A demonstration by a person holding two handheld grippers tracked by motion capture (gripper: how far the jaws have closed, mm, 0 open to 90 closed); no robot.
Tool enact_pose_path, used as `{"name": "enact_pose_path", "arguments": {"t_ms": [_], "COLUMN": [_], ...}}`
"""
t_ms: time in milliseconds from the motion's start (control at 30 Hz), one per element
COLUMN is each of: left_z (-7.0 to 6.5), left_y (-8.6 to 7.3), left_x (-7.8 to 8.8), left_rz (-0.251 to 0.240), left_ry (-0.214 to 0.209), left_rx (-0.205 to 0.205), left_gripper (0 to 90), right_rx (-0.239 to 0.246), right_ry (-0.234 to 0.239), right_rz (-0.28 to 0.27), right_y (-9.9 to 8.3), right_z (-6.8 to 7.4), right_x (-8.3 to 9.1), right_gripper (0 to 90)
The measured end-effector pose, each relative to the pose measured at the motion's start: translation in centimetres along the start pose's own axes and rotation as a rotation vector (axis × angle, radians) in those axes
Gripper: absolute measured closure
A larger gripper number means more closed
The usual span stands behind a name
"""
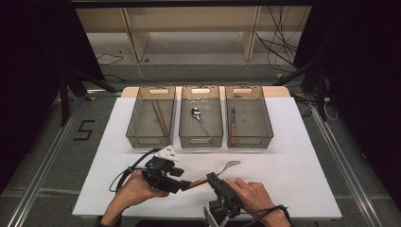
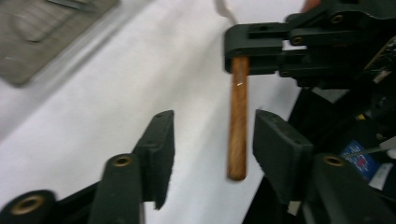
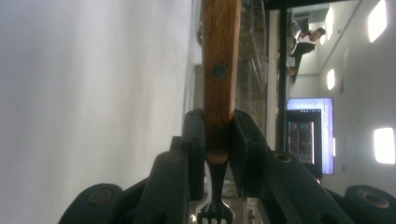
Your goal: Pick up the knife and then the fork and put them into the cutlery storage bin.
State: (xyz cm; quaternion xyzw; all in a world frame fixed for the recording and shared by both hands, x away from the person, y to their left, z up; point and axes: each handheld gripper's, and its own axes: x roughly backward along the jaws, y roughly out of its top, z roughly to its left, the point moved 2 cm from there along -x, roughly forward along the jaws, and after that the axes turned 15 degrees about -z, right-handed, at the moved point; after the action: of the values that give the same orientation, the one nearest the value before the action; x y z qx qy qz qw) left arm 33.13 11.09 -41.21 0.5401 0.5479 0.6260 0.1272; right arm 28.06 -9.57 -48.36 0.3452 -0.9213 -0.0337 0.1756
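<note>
A fork with a wooden handle (image 1: 198, 181) hangs just above the white mat, its metal tines (image 1: 231, 164) pointing to the far right. My right gripper (image 1: 213, 178) is shut on the handle near the metal neck; in the right gripper view the pads (image 3: 196, 140) squeeze the wood (image 3: 219, 56). My left gripper (image 1: 185, 183) is open at the handle's free end. In the left gripper view the handle (image 2: 238, 126) hangs between its spread jaws (image 2: 212, 140), apart from both pads, while the right gripper (image 2: 254, 46) clamps the far end.
Three clear bins stand in a row at the back of the white mat (image 1: 293, 165). The left bin (image 1: 150, 140) holds chopsticks (image 1: 160, 118), the middle bin (image 1: 201, 140) a spoon (image 1: 198, 116), and the right bin (image 1: 249, 140) a wooden-handled utensil (image 1: 232, 124).
</note>
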Motion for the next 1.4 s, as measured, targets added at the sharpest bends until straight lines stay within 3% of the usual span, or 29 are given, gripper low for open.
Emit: {"name": "enact_pose_path", "arguments": {"t_ms": [167, 267, 400, 467, 633, 800, 933, 1033, 1167, 1400], "left_z": [1.0, 1.3, 1.6, 1.8, 2.2, 2.6, 2.6, 2.6, 2.6, 2.7], "left_y": [0.1, 0.0, -0.6, -1.0, -2.3, -3.7, -4.7, -5.4, -6.0, -6.9], "left_x": [1.7, 2.3, 2.6, 2.6, 2.4, 2.0, 1.9, 1.8, 1.7, 1.2], "left_rz": [-0.1, -0.155, -0.185, -0.196, -0.219, -0.241, -0.294, -0.319, -0.326, -0.309], "left_ry": [0.035, 0.063, 0.094, 0.106, 0.154, 0.184, 0.189, 0.198, 0.202, 0.2], "left_rx": [0.011, 0.014, 0.002, -0.004, -0.018, -0.006, 0.008, 0.014, 0.026, 0.028], "left_gripper": [41.5, 37.4, 30.4, 28.1, 24.7, 21.8, 20.3, 20.3, 20.0, 19.2], "right_rx": [-0.043, -0.105, -0.234, -0.275, -0.476, -0.755, -1.003, -1.152, -1.301, -1.474], "right_ry": [-0.024, -0.029, -0.035, -0.041, -0.04, -0.024, -0.006, -0.001, -0.01, -0.007], "right_rz": [0.023, 0.04, 0.048, 0.062, 0.057, 0.042, 0.033, 0.039, 0.049, 0.07], "right_y": [-1.1, -1.8, -2.9, -3.5, -5.1, -6.7, -8.7, -10.4, -12.6, -15.7], "right_z": [-1.0, -2.1, -3.9, -4.9, -7.4, -9.8, -11.8, -13.1, -14.7, -16.7], "right_x": [0.6, 1.0, 1.5, 1.6, 1.7, 1.5, 1.1, 0.7, 0.1, -0.9], "right_gripper": [78.1, 78.0, 78.0, 78.0, 78.0, 78.0, 78.0, 78.0, 78.0, 77.9]}}
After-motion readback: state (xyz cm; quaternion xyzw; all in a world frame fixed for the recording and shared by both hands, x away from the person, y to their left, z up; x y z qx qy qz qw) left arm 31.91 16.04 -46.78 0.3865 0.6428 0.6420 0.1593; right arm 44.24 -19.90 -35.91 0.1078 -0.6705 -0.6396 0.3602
